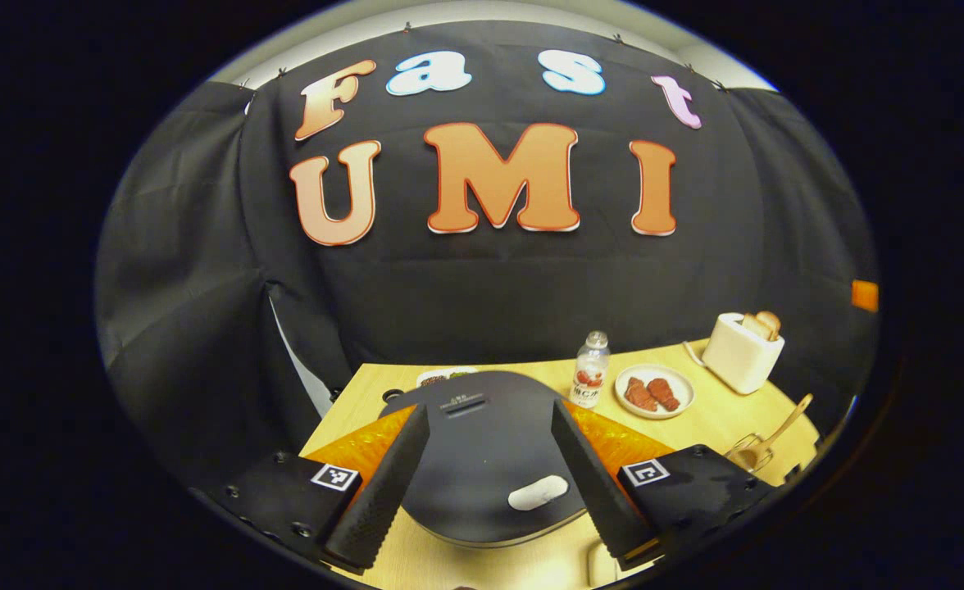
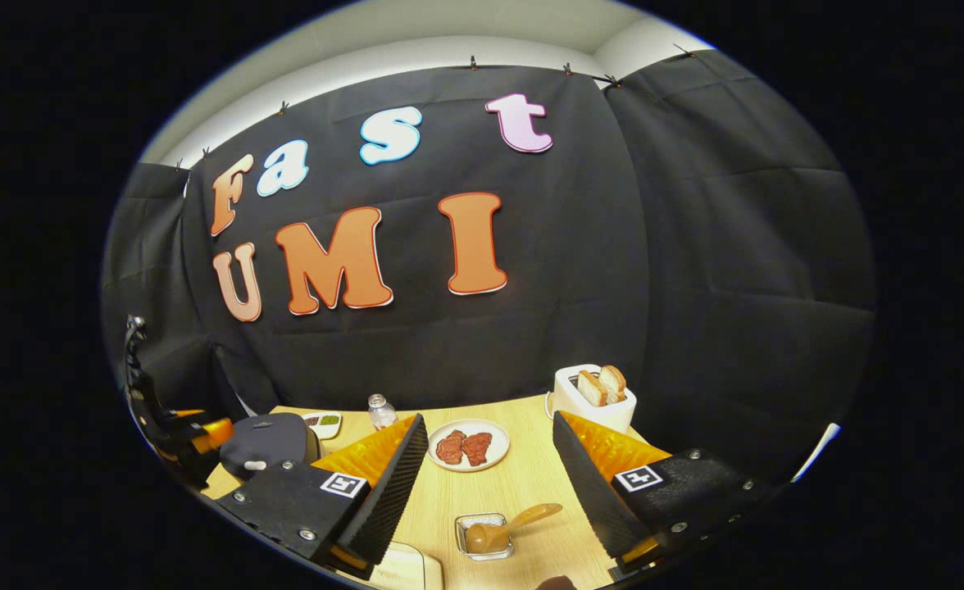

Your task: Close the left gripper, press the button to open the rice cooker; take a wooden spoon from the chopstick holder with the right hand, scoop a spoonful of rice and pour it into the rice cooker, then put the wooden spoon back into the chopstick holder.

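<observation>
The left tongs stand spread wide above the dark grey, round-lidded rice cooker, whose lid is down and whose pale oval button lies between the two fingers, untouched as far as can be seen. From the right gripper view the right tongs are likewise spread and pinch nothing; at six o'clock between them sits a small clear square chopstick holder on the light wooden surface, with the wooden spoon in it, handle leaning toward two o'clock. Farther off at twelve o'clock rests a white round plate of reddish meat pieces, and at one o'clock a white toaster with bread slices.
</observation>
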